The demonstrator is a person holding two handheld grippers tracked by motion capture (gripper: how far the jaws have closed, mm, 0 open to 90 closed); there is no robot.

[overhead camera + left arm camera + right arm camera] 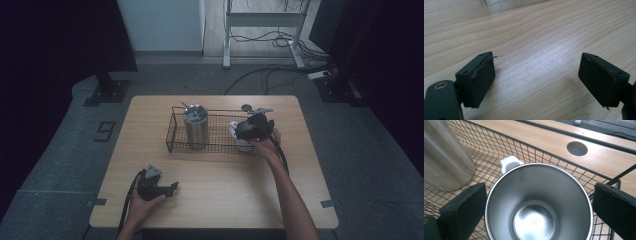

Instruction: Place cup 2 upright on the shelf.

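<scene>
Steel cup (pixel 536 202) upright at the right end of the wire basket (pixel 175 135), toward the table's (pixel 215 190) far edge. Right gripper (pixel 538 187) spread either side of its rim, not pinching. Left gripper (pixel 537 56) spread too, empty, near the front left corner.

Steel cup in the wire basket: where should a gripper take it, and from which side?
Come from above and clamp the steel cup across its wall below the rim, jaws clear of the white handle. It stands upright, mouth up, and the wire basket likely blocks a level approach.
</scene>
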